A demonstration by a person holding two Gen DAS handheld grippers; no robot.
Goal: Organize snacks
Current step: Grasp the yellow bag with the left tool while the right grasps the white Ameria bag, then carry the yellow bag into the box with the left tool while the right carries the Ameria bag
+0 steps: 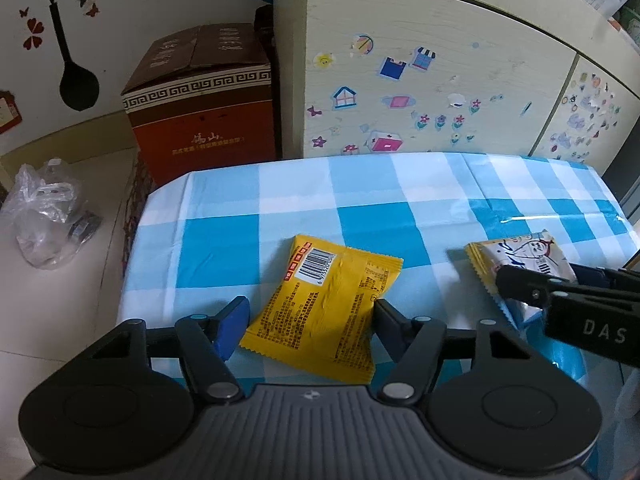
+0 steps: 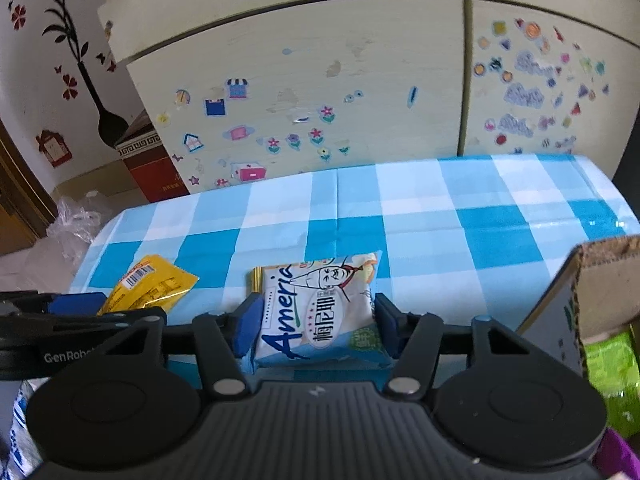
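A yellow snack packet (image 1: 324,304) lies barcode side up on the blue checked tablecloth (image 1: 360,208). My left gripper (image 1: 308,316) is open around its lower half: the right finger touches its edge, the left finger stands a little apart. A white and blue snack packet (image 2: 320,312) sits between the fingers of my right gripper (image 2: 318,322), which is shut on it. That packet (image 1: 520,264) and the right gripper's fingers (image 1: 532,284) show at the right of the left wrist view. The yellow packet (image 2: 152,288) also shows at the left of the right wrist view.
A cardboard box (image 2: 580,292) holding a green packet (image 2: 612,368) stands at the table's right. A sticker-covered cabinet (image 1: 440,80) backs the table. A red-brown carton (image 1: 200,112) and a plastic bag (image 1: 44,220) are on the floor to the left.
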